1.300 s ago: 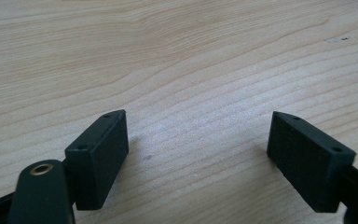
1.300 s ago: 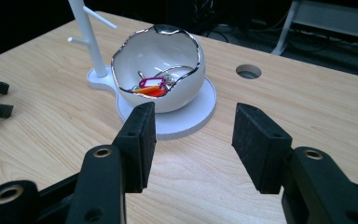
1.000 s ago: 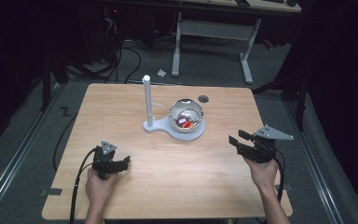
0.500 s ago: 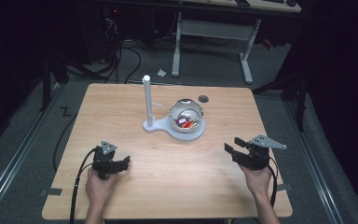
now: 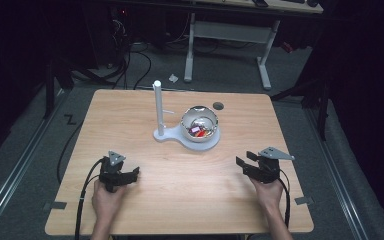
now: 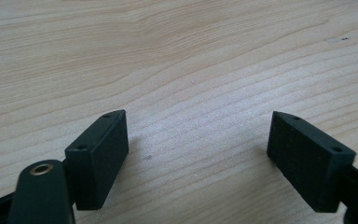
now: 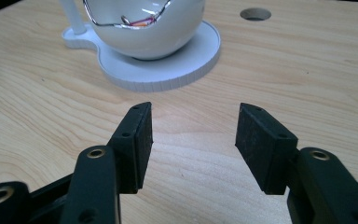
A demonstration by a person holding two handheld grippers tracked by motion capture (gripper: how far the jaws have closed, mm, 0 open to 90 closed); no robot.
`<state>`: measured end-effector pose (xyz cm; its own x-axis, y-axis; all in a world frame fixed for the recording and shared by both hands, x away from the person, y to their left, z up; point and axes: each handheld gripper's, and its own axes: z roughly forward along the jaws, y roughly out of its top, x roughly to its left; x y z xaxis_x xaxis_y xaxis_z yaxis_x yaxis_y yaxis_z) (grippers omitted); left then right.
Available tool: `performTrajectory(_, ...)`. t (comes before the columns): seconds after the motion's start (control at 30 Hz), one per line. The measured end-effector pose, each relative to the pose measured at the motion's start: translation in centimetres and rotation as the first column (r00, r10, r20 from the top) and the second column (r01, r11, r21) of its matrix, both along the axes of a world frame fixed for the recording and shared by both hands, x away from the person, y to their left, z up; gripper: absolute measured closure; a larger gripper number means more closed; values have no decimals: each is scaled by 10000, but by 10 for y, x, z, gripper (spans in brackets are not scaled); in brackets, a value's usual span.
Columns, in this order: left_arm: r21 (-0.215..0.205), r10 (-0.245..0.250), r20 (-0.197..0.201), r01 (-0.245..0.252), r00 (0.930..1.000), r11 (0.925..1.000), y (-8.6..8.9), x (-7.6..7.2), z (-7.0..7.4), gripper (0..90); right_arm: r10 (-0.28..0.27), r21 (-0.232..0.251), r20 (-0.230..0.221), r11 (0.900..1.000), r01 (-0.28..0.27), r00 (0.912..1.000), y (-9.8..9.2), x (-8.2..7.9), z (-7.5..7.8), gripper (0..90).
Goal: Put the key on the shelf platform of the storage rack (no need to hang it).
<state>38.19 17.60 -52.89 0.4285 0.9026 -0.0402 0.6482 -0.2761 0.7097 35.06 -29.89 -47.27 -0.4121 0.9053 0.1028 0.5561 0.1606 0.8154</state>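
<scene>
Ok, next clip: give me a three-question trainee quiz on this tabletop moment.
1. True or false: the right gripper holds something.
2. What stands just left of the bowl on the white stand? A) a post B) a cup C) a box
3. What lies between the left gripper jaws?

Key: 1 false, its jaws stand open and empty, short of the stand. 2 A, the white post. 3 Only bare wooden table.

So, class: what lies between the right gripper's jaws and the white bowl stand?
Only bare wooden table: the right gripper view shows open grain from the right gripper to the white stand.
</scene>
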Motion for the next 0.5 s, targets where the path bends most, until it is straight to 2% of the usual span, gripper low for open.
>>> performTrajectory(0.33, 11, -7, -5, 7, 10000, 10000, 0, 0, 0, 209, -204, -381, -475, 9991, 186, 9987, 3, 6, -20, 472)
performTrajectory(0.5, 11, -7, -4, 7, 10000, 10000, 0, 0, 0, 209, -282, -804, -830, 9965, 215, 9962, 3, 10, -30, 472)
